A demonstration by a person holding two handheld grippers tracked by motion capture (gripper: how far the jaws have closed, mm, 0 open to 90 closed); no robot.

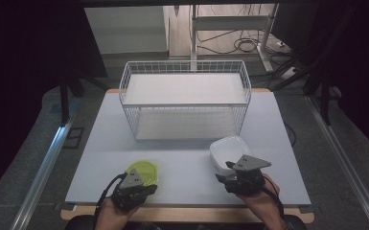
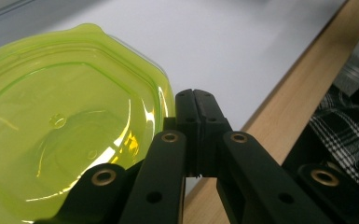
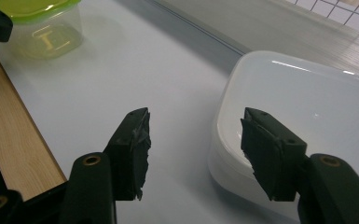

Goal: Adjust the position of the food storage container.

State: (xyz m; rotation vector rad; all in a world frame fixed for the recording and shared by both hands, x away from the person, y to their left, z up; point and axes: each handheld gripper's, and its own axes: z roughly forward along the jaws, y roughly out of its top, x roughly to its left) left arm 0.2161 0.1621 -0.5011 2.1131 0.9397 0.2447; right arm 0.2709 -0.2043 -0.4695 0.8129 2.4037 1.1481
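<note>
The counter [image 1: 187,143] has a pale grey-white top, with a light wooden edge showing along its near side and at the far corners. A white wire basket [image 1: 186,98] stands on it toward twelve o'clock, centred across the far half. At about seven o'clock, close to the near edge, sits a clear container with a yellow-green lid [image 1: 144,172]. A white dish [image 1: 227,151] rests at about five o'clock, well apart from the container.

Green lid [image 2: 70,126] cropped at frame edge
</note>
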